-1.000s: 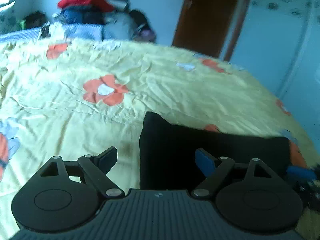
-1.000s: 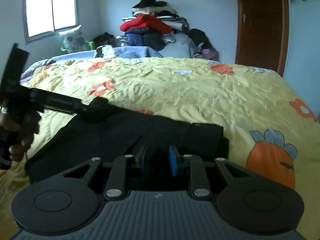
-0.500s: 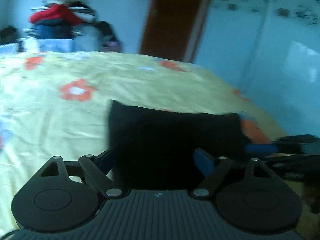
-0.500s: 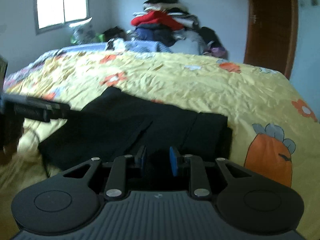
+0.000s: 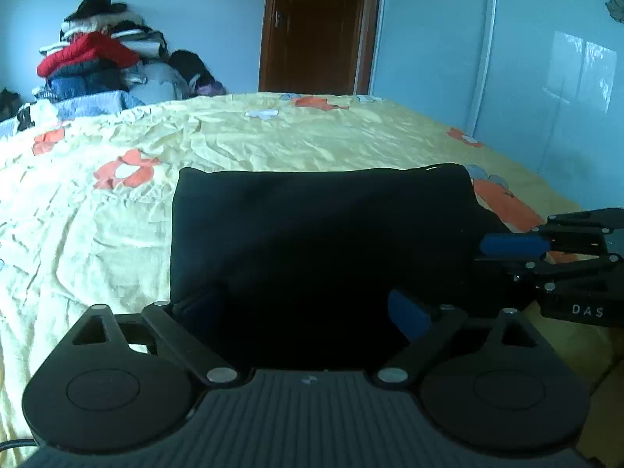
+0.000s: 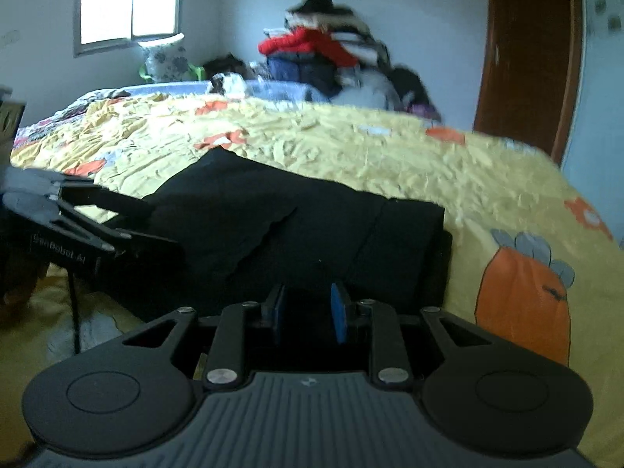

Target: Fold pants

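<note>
Pants [image 5: 319,234] lie folded on bed [image 5: 273,136], near its front edge. Left tool [image 5: 296,312] opening wide over them, now closer (nothing gripped). Right tool [image 6: 308,312] narrow, grip unclear. Next fold likely.

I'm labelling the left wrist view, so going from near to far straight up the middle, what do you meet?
Left tongs, their jaws opening over the cloth → black pants → yellow flowered bedspread → brown door.
</note>
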`<state>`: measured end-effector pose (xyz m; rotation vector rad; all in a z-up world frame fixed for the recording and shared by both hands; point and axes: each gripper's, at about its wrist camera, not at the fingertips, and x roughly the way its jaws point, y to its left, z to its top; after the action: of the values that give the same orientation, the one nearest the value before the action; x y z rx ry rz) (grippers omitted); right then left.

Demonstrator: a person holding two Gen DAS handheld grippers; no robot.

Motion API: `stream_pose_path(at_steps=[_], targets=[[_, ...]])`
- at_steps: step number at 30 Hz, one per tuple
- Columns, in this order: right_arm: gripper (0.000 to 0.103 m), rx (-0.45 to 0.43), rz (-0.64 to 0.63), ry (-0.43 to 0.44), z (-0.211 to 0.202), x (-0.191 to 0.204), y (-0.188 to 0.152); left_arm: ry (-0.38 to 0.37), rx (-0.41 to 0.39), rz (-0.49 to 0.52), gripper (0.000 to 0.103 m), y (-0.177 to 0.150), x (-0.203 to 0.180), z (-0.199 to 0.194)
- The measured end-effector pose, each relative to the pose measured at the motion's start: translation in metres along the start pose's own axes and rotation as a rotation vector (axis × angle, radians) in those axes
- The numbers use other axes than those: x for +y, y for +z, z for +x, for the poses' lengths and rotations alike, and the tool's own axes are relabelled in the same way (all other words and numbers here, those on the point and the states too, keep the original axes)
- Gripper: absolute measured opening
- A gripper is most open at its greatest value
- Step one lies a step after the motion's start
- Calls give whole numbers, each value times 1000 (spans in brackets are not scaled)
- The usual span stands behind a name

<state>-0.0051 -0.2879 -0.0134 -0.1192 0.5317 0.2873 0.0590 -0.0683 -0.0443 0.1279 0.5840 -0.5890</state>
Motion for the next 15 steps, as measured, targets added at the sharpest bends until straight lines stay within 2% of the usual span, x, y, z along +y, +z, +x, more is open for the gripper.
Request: stream_pose_path(at_steps=[3,7,11,12,15], targets=[[25,1,-9,-8,0,2,3,-9,8,-14,97,2,-1,-9],[25,-3,-10,-10,1,1,5,1,2,-89,96,6,14,-16],[27,-5,1,2,1,-1,2,6,70,-136,98,2,26,-8],[27,-6,1,3,1,-1,1,0,56,-158,93,1,29,-10],[29,-8,8,-13,-3,1,2,-33,-4,-196,92,6,31,-28]])
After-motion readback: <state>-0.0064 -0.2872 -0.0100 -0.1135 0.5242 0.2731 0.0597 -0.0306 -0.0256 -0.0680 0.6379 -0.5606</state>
